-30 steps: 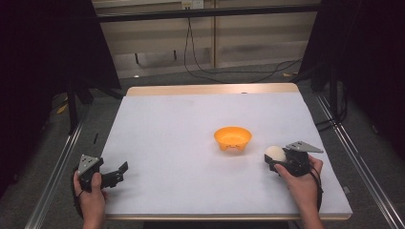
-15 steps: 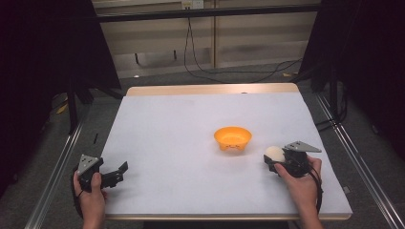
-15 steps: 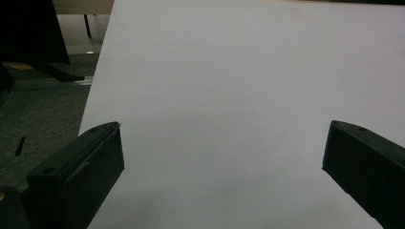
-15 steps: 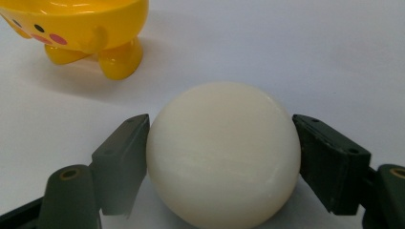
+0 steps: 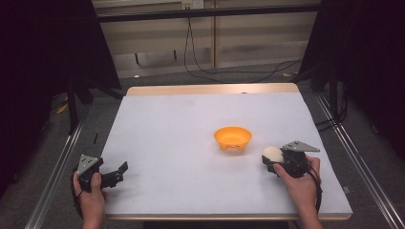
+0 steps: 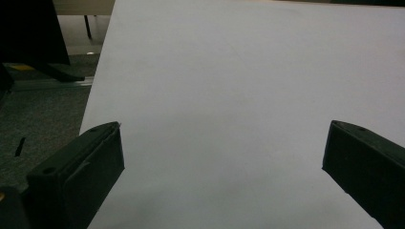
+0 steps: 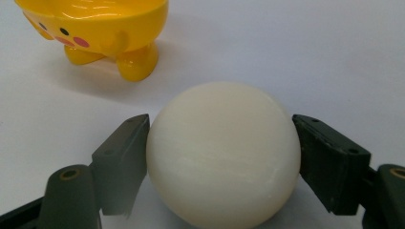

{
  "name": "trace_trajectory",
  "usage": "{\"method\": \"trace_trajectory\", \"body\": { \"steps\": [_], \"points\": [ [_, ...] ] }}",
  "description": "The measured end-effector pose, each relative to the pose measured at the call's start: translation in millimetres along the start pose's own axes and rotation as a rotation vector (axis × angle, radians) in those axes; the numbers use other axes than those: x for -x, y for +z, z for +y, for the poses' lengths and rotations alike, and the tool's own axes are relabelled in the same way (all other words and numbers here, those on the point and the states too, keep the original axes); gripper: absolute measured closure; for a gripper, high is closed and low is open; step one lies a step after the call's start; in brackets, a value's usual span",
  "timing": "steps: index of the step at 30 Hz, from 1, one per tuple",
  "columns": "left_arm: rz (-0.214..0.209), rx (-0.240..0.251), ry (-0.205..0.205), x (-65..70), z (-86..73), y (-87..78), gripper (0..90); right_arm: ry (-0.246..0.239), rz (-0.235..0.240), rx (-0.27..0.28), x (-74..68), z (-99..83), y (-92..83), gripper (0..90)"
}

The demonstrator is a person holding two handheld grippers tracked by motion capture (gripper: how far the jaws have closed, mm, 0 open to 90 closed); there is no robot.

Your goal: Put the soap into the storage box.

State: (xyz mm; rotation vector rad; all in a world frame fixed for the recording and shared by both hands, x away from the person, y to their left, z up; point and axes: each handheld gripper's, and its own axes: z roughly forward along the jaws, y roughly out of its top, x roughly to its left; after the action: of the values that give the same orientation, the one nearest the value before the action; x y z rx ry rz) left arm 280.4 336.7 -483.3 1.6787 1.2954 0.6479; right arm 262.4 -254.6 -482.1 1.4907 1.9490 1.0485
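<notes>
The cream-white ball [image 7: 223, 153] sat low and right of centre in the high view, held between the jaws of the right hand-held gripper [image 5: 274, 160] close to the near right part of the white table [image 5: 191, 129]. In the right gripper view both black jaws pressed against the ball's sides, one on each flank, so this hand-held gripper was closed on it. Whether the ball rested on the table or was raised just clear of it could not be told.

The orange bowl [image 5: 232, 138], a toy-like dish on small feet with a painted face showing on its wall in the right gripper view, lay up and to the left of the ball in the high view, near it but apart. From the gripper's own camera it stood ahead of the jaws and off to the upper left of the frame. A likely next move, carrying the ball into the bowl, would therefore run forward and leftward over a short gap, and the right hand [image 5: 302, 183] was by far the nearer one. Being round, the ball had no long axis to align.

The left hand-held gripper [image 5: 117, 174] rested at the lower left of the high view, well apart from both, its jaws spread wide with bare table between them.
</notes>
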Motion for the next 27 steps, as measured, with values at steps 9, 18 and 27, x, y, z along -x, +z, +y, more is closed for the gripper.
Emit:
{"method": "trace_trajectory", "body": {
  "steps": [9, 18, 27],
  "points": [
    [-0.003, 0.002, -0.001, -0.3, -0.1, -0.3, 0.0, -0.013, 0.004, 0.002, -1.9, 6.2, -4.3, 23.1],
    [-0.003, 0.003, -0.002, -0.4, -0.1, -0.3, 0.1, -0.02, 0.016, -0.019, -4.6, 11.2, -3.3, 23.1],
    [-0.004, 0.003, -0.002, -0.7, -0.1, -0.5, 0.0, -0.028, 0.025, -0.028, -9.0, 20.2, -3.7, 23.2]
  ]
}}
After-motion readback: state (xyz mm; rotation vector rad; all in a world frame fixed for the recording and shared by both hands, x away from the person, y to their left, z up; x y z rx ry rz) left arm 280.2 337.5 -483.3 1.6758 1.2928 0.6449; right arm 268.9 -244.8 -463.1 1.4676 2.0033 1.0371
